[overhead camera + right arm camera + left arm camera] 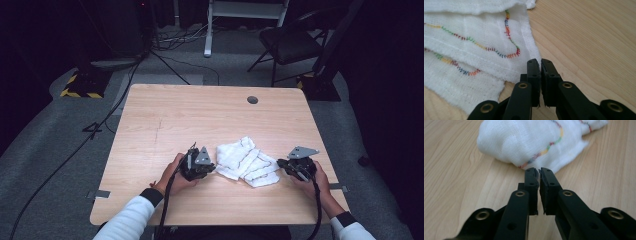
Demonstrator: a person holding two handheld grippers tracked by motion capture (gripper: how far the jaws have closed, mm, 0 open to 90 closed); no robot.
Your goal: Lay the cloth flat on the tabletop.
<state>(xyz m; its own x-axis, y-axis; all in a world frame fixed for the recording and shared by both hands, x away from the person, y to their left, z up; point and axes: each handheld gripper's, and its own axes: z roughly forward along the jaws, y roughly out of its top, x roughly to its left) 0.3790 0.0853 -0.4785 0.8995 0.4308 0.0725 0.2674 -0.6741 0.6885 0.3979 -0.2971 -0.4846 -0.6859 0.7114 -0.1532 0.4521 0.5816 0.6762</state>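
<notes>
Left gripper with jaws closed, pinching the near edge of the white cloth, seen close up at the cloth's fold. Right gripper with jaws closed too, tips right at the cloth's hemmed edge, nothing seen between them. Cloth bunched between both grippers, on the wooden table, near its front edge

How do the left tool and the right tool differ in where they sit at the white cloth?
The left tool points at the cloth's bunched, rounded end; the right tool sits at a flat, layered edge with coloured stitching. The left tool's tips meet the cloth's fringe; the right tool's tips lie just beside the edge. Both have their jaws shut, low over the wooden table.
</notes>
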